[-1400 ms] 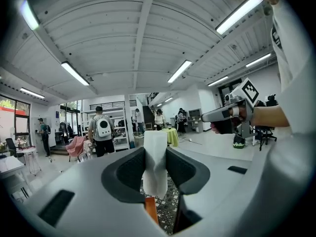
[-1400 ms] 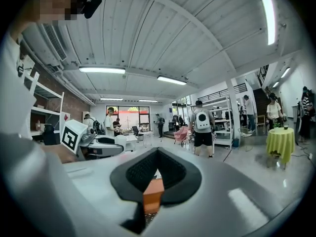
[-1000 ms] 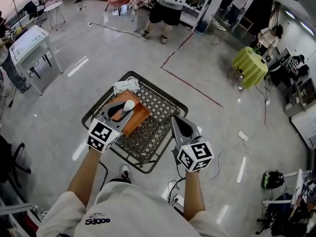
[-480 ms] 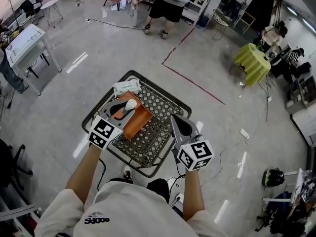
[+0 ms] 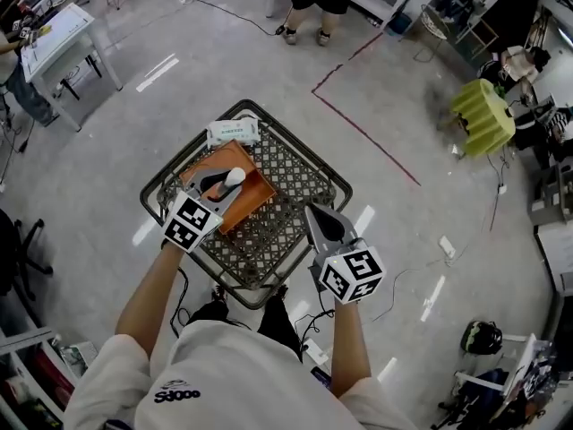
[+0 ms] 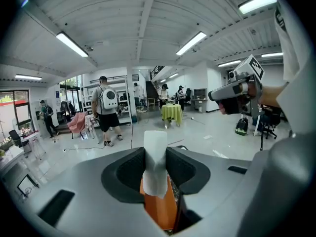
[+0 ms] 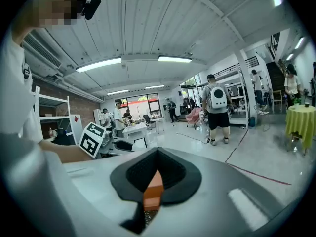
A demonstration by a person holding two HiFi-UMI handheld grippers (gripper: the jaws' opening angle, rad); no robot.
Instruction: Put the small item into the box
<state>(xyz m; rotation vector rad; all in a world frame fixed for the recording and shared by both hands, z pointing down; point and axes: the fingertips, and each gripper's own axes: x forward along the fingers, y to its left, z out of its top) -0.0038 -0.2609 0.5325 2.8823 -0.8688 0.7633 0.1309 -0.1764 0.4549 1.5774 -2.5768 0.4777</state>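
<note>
Small white item (image 5: 235, 176): rounded pale lump in head view. Your left gripper view shows it as an upright flat strip (image 6: 156, 162), pinched by your left gripper (image 5: 226, 183) above orange box (image 5: 257, 201). Your right gripper (image 5: 313, 213): jaws pressed together, empty, over mesh table (image 5: 300, 182). White packet (image 5: 233, 133) beside box: green print, unreadable.

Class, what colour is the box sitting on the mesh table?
Orange; the box shows best in the head view.
</note>
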